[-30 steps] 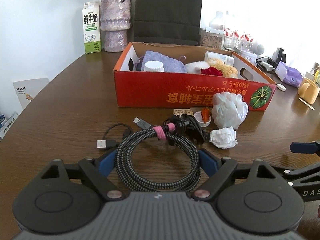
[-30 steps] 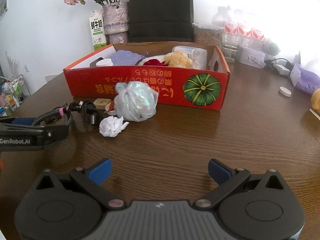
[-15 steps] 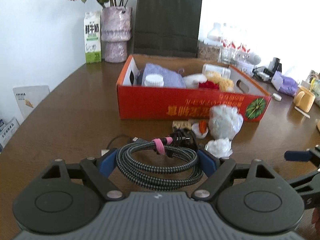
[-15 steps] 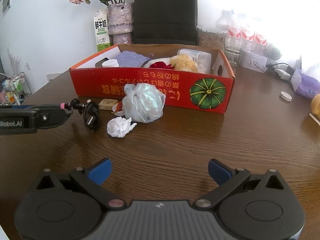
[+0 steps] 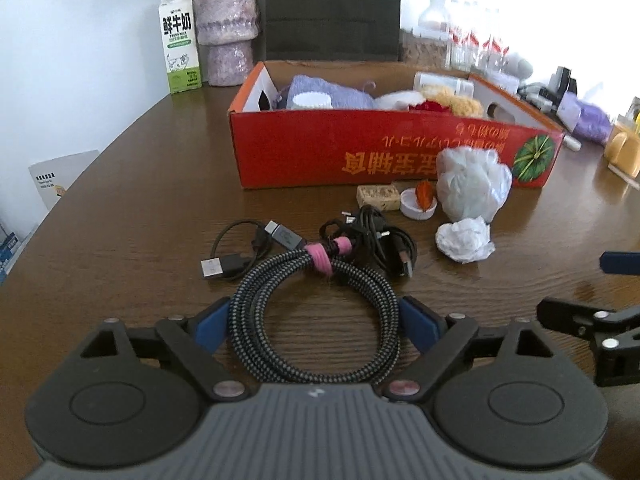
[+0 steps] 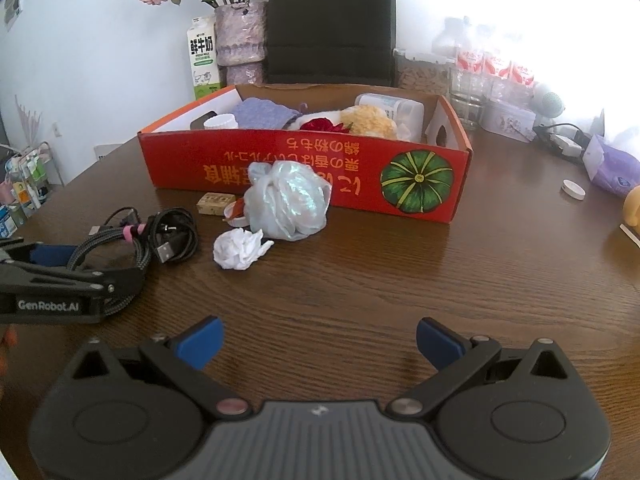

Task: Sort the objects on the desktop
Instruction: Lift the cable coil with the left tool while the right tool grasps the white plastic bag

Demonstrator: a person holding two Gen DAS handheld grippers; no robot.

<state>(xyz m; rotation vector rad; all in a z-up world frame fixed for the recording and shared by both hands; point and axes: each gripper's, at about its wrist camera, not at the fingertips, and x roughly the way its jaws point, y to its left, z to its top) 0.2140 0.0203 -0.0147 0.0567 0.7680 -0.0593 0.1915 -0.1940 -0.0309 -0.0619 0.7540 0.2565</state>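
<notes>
A coiled braided cable (image 5: 316, 320) with a pink tie lies on the brown table, tangled with a black cable (image 5: 380, 240). My left gripper (image 5: 314, 324) straddles the coil, its blue pads touching both sides of it; the coil rests on the table. The coil also shows in the right wrist view (image 6: 116, 248). My right gripper (image 6: 320, 340) is open and empty above bare table. A crumpled white paper ball (image 6: 240, 248), a white plastic bag (image 6: 288, 200), a small wooden block (image 5: 378, 196) and a white cap with orange peel (image 5: 418, 202) lie before the red cardboard box (image 5: 360, 156).
The box holds a purple cloth (image 5: 332, 92), a white jar lid (image 5: 312, 101), a bottle and fluffy items. A milk carton (image 5: 179, 40), a vase (image 5: 228, 28) and a black bag (image 5: 332, 8) stand behind. Bottles, a purple pack and a yellow cup crowd the far right.
My left gripper lifted the coil half a second ago and has come back down; the coil lies on the table again. My right gripper has barely moved.
</notes>
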